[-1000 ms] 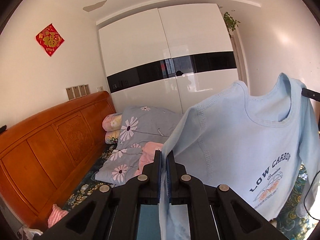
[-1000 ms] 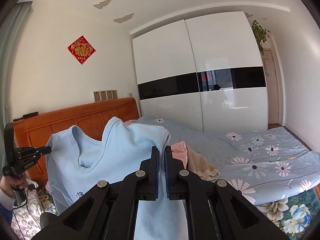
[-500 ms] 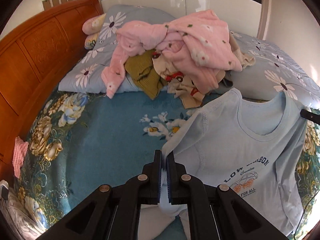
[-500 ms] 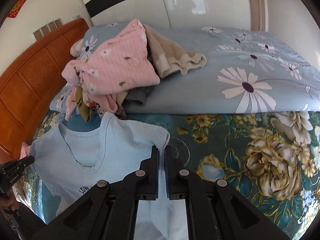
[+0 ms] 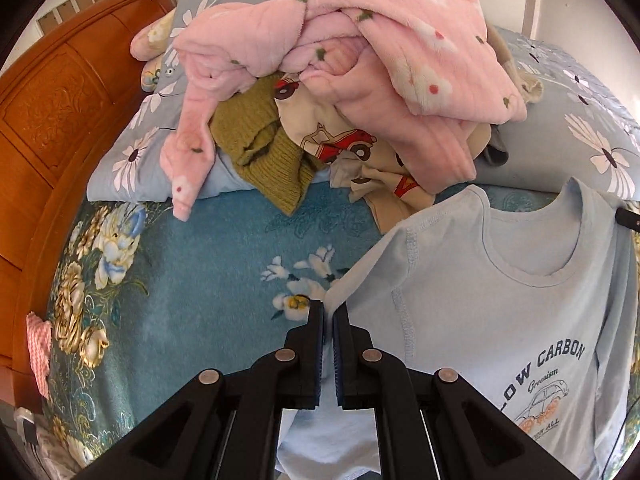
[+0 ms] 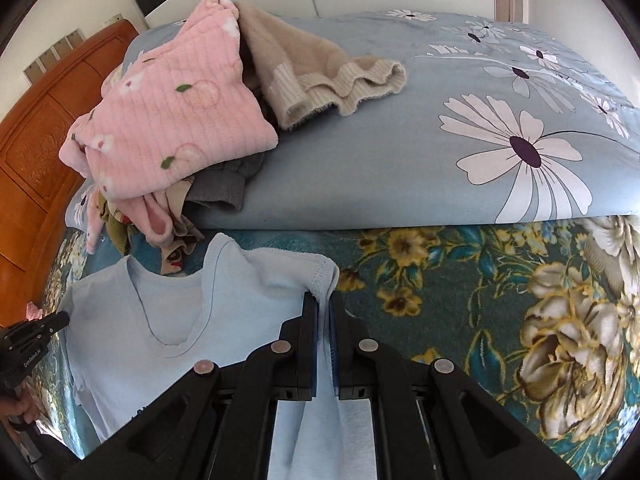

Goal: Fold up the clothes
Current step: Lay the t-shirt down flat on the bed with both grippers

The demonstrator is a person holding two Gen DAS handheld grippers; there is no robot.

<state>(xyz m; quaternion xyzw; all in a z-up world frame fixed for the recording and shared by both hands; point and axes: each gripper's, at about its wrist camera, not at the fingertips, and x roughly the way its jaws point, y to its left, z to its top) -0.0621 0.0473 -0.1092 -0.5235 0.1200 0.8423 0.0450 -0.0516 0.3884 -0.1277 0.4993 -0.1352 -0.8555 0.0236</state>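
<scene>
The left gripper [image 5: 328, 312] has its jaws clamped together on one shoulder of the light blue shirt [image 5: 500, 320]. The right gripper [image 6: 322, 304] has its jaws clamped together on the opposite shoulder of the same shirt [image 6: 168, 320]. The shirt hangs spread between the two grippers, neckline uppermost, above the teal floral blanket [image 5: 192, 264] that covers the bed. The printed front, with dark lettering and a small car graphic, faces the left wrist camera; the plain inner side faces the right wrist camera.

Beyond the shirt lies a pile of unfolded clothes: a pink fleece garment [image 5: 400, 40] on top, an olive knitted sweater [image 5: 264, 148] and a cream garment with red cars [image 5: 340, 136] beneath it. In the right wrist view, a beige garment [image 6: 320, 68] lies beside the pink one on the grey-blue daisy quilt [image 6: 400, 152]. A wooden headboard [image 5: 52, 112] stands at the left edge of the bed.
</scene>
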